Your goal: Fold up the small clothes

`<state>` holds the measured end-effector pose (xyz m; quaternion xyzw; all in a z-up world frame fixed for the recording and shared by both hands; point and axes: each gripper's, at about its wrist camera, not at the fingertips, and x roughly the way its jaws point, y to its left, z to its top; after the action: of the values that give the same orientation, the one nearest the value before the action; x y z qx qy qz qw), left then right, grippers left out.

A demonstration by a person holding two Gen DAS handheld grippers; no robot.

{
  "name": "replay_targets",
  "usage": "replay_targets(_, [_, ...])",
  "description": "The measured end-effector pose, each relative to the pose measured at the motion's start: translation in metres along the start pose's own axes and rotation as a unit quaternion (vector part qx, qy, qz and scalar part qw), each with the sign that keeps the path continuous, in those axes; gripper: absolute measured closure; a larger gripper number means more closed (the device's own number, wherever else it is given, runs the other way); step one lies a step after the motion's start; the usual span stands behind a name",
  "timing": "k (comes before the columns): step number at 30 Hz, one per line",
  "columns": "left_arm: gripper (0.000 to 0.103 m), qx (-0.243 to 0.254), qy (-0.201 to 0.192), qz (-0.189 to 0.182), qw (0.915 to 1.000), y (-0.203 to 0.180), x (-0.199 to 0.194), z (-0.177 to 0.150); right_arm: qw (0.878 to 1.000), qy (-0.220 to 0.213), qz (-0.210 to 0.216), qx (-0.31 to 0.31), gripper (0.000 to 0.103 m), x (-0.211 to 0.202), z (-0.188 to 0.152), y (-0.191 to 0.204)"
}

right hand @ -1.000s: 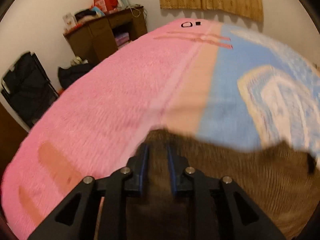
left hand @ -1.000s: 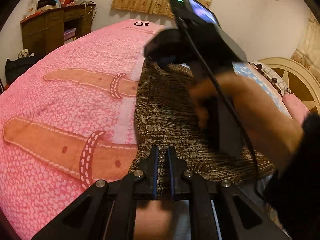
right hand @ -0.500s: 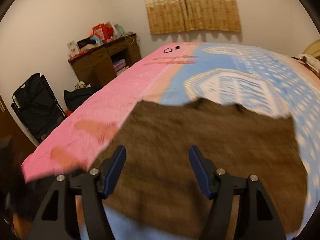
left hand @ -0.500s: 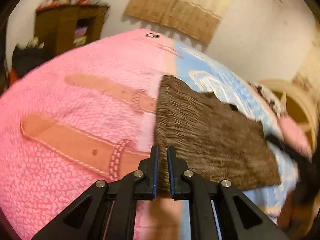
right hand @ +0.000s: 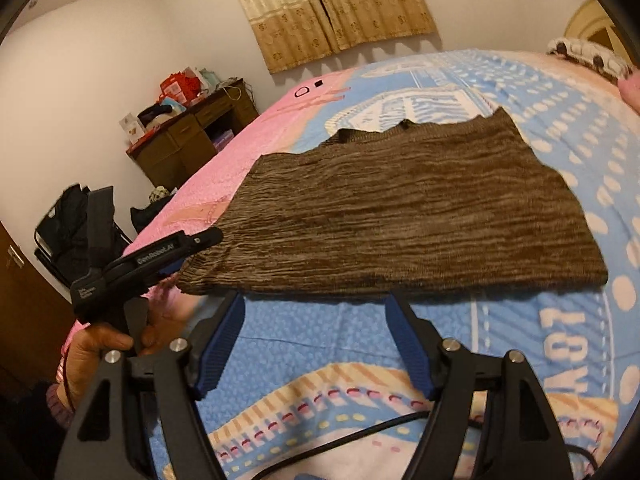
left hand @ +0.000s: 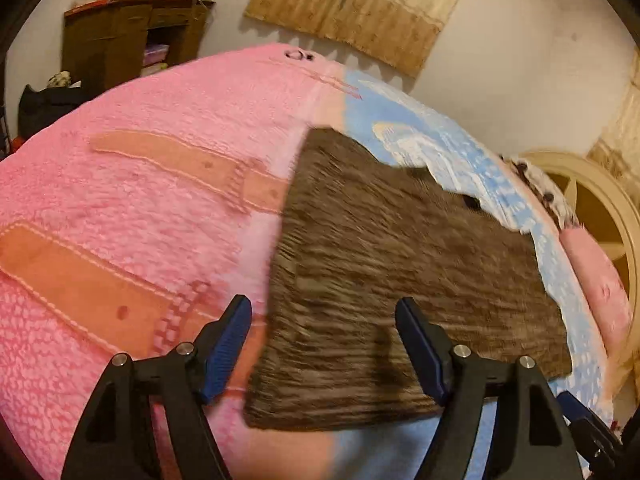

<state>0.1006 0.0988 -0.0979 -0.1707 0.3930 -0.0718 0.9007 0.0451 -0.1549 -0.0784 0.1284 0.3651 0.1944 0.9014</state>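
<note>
A brown knitted garment [left hand: 400, 280] lies folded flat as a rough rectangle on the bed, across the seam between pink and blue blanket; it also shows in the right wrist view [right hand: 400, 216]. My left gripper [left hand: 324, 320] is open and empty, hovering just above the garment's near left corner. My right gripper [right hand: 314, 316] is open and empty, just short of the garment's near edge. The left gripper's body [right hand: 160, 260] and the hand holding it show at the left of the right wrist view.
The bed [left hand: 120, 200] has a pink and blue blanket [right hand: 520, 360]. A wooden desk [right hand: 188, 136] with clutter stands by the far wall. A black folding chair [right hand: 68, 232] stands beside the bed. A cream headboard [left hand: 592, 216] and pillows are at the right. A black cable [right hand: 360, 436] lies near me.
Both grippers let go of the brown garment, opened and drew back toward the near edge. The garment now lies flat on the bed.
</note>
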Motion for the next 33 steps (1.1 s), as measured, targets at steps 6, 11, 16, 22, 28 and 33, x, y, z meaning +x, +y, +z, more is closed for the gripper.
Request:
replay_targets(6, [0.094,-0.075,0.025,-0.052,0.9955,0.018,0.005,-0.004,1.0,0.002,0.01,0.018,0.027,0.001,0.002,-0.002])
replay_targets(11, [0.095,-0.063,-0.017,-0.074,0.9951,0.011,-0.013,-0.008,1.0,-0.013,0.001,-0.017,0.027,0.005,0.034,0.006])
replay_targets(16, [0.095,-0.034,-0.08,-0.095,0.9917,-0.011,-0.037,-0.009,0.999,0.004,0.033,-0.044,0.015,0.042,0.094,0.027])
replay_targets(22, [0.095,-0.033,-0.089,-0.087,0.9917,-0.016,-0.03,-0.015,0.989,0.101,0.051,-0.095,0.011,0.15,0.15,0.079])
replay_targets(28, [0.095,-0.035,-0.102,-0.091,0.99,-0.012,-0.033,-0.021,0.956,0.198,-0.014,-0.218,0.012,0.253,0.138,0.131])
replay_targets(33, [0.095,-0.048,-0.095,-0.096,0.9897,-0.006,-0.03,-0.022,0.94,0.192,-0.081,-0.27,0.058,0.267,0.124,0.134])
